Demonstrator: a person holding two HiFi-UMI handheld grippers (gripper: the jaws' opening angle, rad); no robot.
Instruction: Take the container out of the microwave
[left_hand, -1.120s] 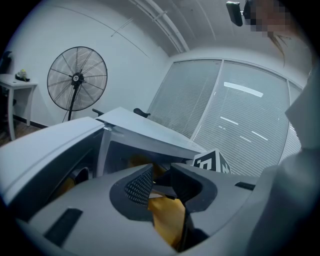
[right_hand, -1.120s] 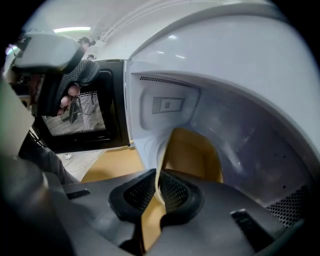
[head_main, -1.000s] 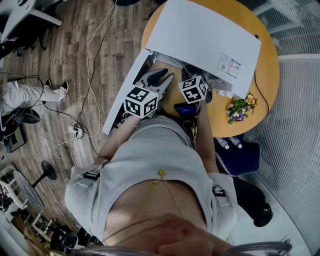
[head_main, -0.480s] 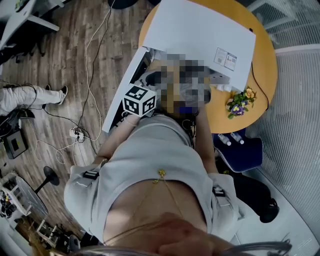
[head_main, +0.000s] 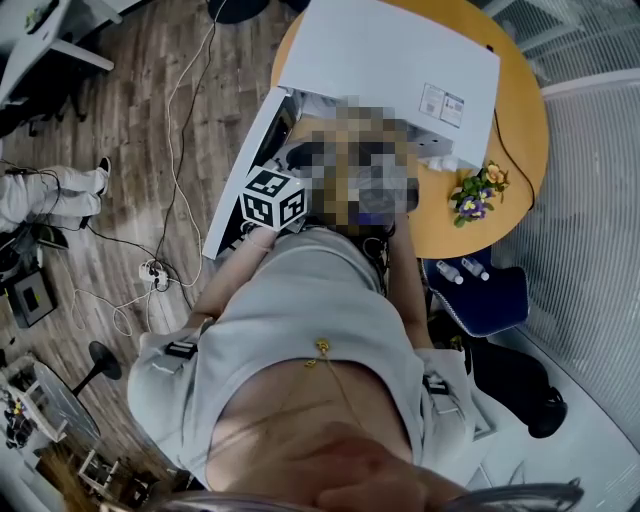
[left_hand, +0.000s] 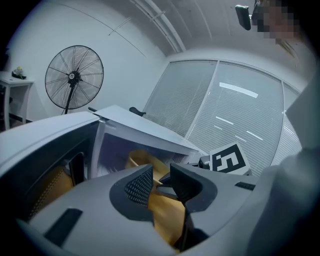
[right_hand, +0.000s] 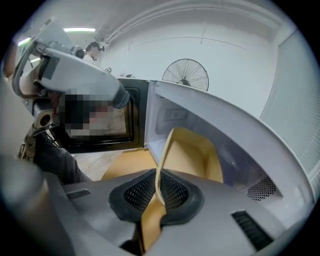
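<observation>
On the round table (head_main: 522, 120) there's a white microwave (head_main: 390, 55) with its door (head_main: 238, 175) swung right out to the side; a little bunch of flowers (head_main: 478, 195) sits on the table just beside it. The right gripper (right_hand: 159, 192) is clamped tight on the thin side wall of the yellow container (right_hand: 192, 155), one pad inside the rim and one outside; the container is tilted, right in the open mouth of the microwave, with its far end against the white inner wall. The left gripper (left_hand: 161, 182) has its jaws apart with nothing pinched between them; it points at the open front of the microwave, and you can see a bit of the yellow container further in past its pads. In the head view a mosaic patch covers most of the action, so only the left gripper's marker cube shows there; a standing fan (left_hand: 74, 77) is off in the background.
</observation>
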